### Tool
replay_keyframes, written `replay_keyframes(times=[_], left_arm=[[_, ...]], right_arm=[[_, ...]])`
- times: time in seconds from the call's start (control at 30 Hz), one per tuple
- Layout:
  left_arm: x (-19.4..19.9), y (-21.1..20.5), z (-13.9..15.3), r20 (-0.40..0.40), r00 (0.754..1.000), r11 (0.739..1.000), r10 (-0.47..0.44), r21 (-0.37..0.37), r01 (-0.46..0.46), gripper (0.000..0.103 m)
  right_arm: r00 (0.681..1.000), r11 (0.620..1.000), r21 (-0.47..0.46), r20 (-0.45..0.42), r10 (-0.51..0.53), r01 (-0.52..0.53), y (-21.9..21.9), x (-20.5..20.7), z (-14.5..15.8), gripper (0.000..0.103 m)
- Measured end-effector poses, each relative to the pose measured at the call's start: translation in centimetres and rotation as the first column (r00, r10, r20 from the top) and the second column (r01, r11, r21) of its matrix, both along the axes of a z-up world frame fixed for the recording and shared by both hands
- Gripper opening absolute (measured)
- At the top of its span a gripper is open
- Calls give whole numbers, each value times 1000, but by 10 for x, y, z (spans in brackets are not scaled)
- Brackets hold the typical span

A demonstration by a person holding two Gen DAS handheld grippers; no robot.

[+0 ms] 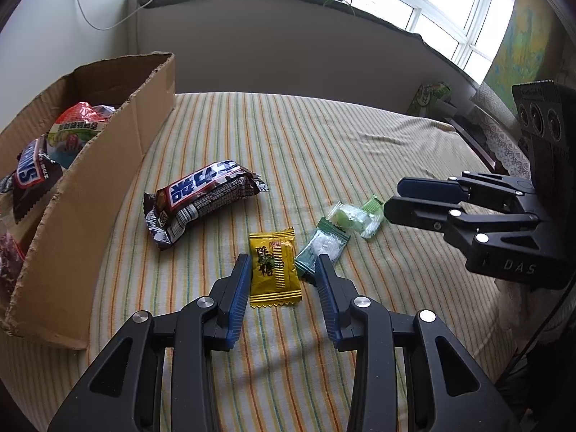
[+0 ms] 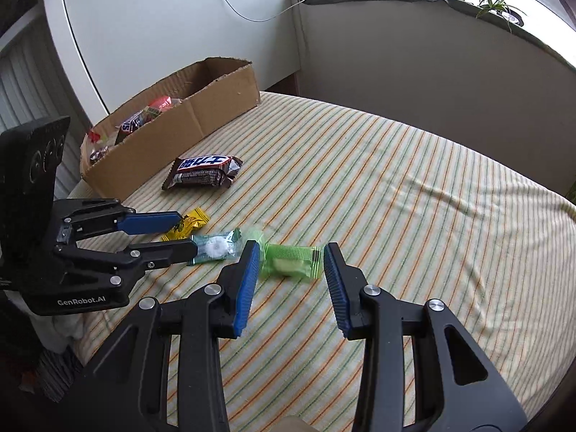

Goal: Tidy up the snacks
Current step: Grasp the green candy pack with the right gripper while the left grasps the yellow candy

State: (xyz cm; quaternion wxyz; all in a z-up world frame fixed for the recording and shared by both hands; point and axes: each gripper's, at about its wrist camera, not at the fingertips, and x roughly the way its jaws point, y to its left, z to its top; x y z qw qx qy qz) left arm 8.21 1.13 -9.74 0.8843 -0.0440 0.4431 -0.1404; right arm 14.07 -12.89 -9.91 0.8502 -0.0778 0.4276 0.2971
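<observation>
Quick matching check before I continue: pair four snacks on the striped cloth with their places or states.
Things:
1. yellow foil candy packet
2. brown Snickers bar wrapper
3. clear green candy wrapper
4. teal candy packet holding a white sweet

Places:
A. nearest the brown cardboard box
B. between the left gripper's open fingers
C. between the right gripper's open fingers
D. lying between the yellow and green packets

Pairs: 1-B, 2-A, 3-C, 4-D

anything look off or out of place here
Four snacks lie loose on the striped cloth outside the box: a chocolate bar, a yellow packet, a teal candy and a green candy. The box's top edge is ragged, roughly torn.
</observation>
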Motion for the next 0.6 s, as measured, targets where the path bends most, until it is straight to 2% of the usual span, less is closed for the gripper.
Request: replay_keyframes(times=[0.27, 0.37, 0.5, 0.6], left_arm=[[0, 1, -1, 3, 1000, 1000, 5, 2, -5, 32], [0, 2, -1, 2, 1000, 1000, 11, 5, -11, 31], [0, 3, -1, 3, 1000, 1000, 8, 7, -8, 31], [1, 3, -2, 6, 1000, 1000, 8, 14, -8, 28]], right_arm=[[991, 999, 37, -134, 23, -18, 3, -11, -16, 39], [990, 999, 37, -138, 1, 4, 7, -6, -21, 39], [982, 993, 105, -184, -41, 61, 6, 13, -22, 39], [984, 993, 94, -169, -59, 76, 12, 19, -21, 39]])
